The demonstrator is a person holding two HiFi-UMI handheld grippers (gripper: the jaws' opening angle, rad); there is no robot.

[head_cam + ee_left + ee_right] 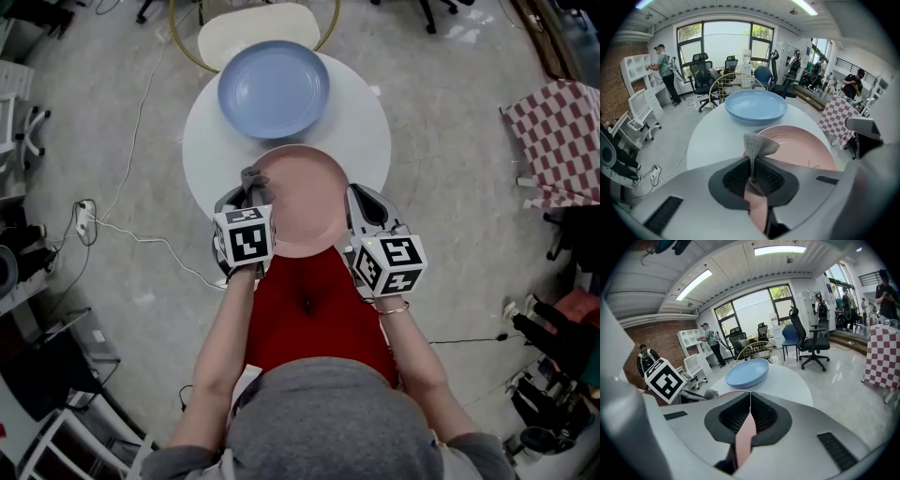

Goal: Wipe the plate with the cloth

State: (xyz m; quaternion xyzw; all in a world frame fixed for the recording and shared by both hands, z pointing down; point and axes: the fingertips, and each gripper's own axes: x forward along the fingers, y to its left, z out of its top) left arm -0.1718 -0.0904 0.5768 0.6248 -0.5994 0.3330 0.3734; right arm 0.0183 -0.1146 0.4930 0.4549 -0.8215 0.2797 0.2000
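Observation:
A pink plate [305, 202] is held over the near edge of the round white table [361, 131], level with the person's lap. My right gripper [358, 208] is shut on its right rim; the rim shows as a pink strip [745, 437] between the jaws. My left gripper [246, 192] is shut on a grey knitted cloth [253, 176] at the plate's left rim. In the left gripper view the cloth [758, 145] sticks up from the jaws, touching the pink plate [797, 145], with pink also showing between the jaws. A blue plate [274, 89] lies farther back on the table.
A cream-seated chair [258, 28] with a gold frame stands behind the table. A checkered red-and-white cloth [558, 141] covers a table at the right. A white cable [141, 239] and socket strip lie on the floor at the left. Office chairs and people stand far off.

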